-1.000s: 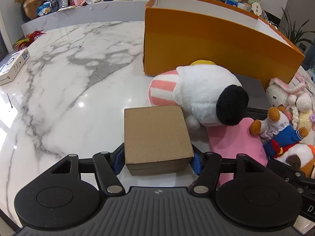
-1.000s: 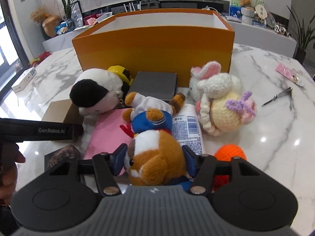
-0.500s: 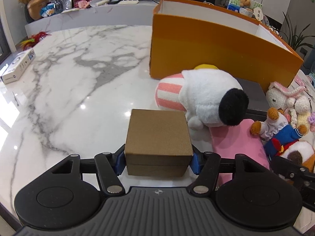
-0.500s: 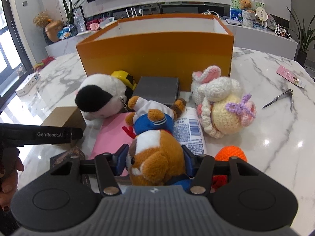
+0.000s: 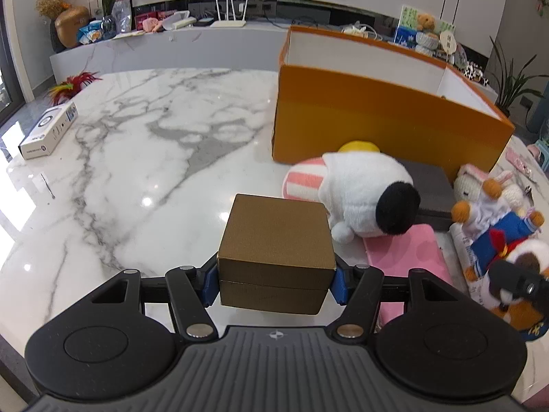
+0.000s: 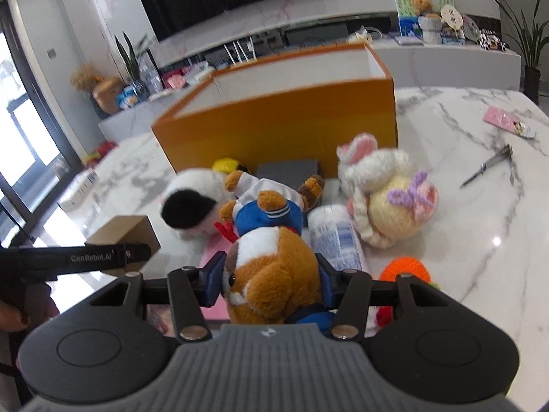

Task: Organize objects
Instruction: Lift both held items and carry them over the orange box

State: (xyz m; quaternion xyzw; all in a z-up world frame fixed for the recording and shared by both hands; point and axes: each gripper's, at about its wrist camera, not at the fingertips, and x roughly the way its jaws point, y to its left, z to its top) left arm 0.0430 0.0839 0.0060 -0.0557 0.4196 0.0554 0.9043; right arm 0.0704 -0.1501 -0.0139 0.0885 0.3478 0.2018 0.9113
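Left wrist view: the left gripper has its blue-padded jaws clamped on the two side faces of a small brown cardboard box with a seamed lid. The box looks raised off the white marble table, its near face level with the jaws, which suits a carry toward the big open orange cardboard bin standing toward the table's far right. The gripper points forward and somewhat down, nearly level across. Just right of the box lies a white plush dog with a black ear and pink striped body, resting partly on a flat pink pad; a white carton sits near the table's left edge, well apart.

Right wrist view: the right gripper squeezes a brown and white plush animal in a blue sailor suit at the head, so the soft body hangs forward, apparently lifted from the pile. This gripper tilts, rolled clockwise, aimed at the orange bin. A cream crocheted bunny with a purple bow, a white labelled tube and an orange knitted ball lie near the bin's front wall. Metal scissors rest toward the right edge.
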